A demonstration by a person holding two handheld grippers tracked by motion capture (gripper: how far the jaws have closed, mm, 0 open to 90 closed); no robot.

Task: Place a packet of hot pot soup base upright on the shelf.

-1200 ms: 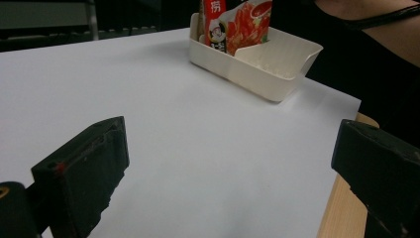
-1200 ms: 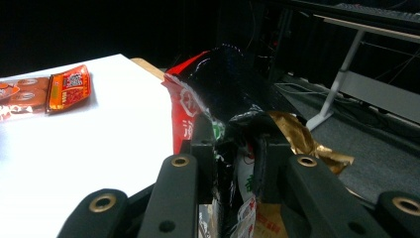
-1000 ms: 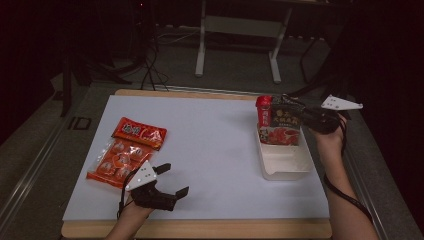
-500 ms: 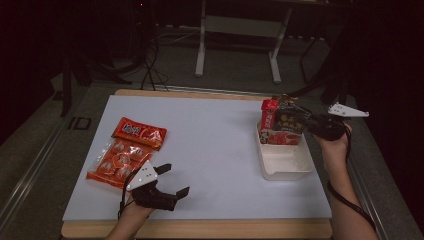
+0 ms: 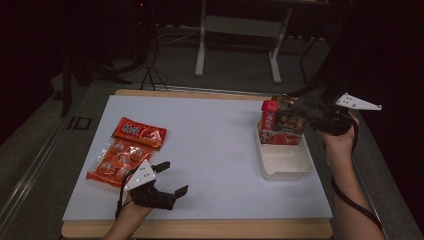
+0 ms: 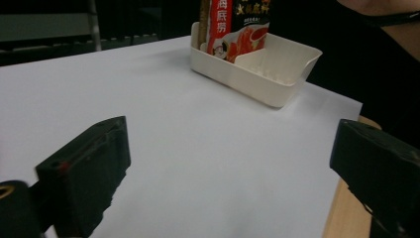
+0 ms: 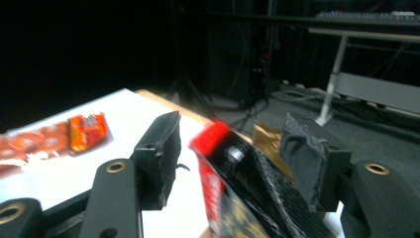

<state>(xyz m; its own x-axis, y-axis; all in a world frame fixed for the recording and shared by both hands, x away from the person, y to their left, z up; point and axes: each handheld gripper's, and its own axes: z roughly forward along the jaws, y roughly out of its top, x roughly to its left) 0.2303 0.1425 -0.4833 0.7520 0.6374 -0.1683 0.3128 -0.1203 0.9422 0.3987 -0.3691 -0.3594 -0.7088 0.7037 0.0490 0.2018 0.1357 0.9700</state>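
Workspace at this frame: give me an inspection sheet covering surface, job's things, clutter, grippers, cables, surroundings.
Surface: white sheet on a wooden table, well lit.
Job's things: black-and-red packet standing at the far end of the white bin.
Clutter: two red snack bags at the sheet's left side.
Grippers: right gripper jaws have just been opening, packet between them, pads apart from it; left gripper open, nothing between its jaws.
Cables: black cable along the right forearm.
Surroundings: dark room, grey stand legs behind the table.

Top of the red and black packet (image 6: 236, 27) cut off by the picture's edge in the left gripper view. Blurred in the right gripper view. Small print on the orange snack bags (image 5: 126, 150) too tiny to read.
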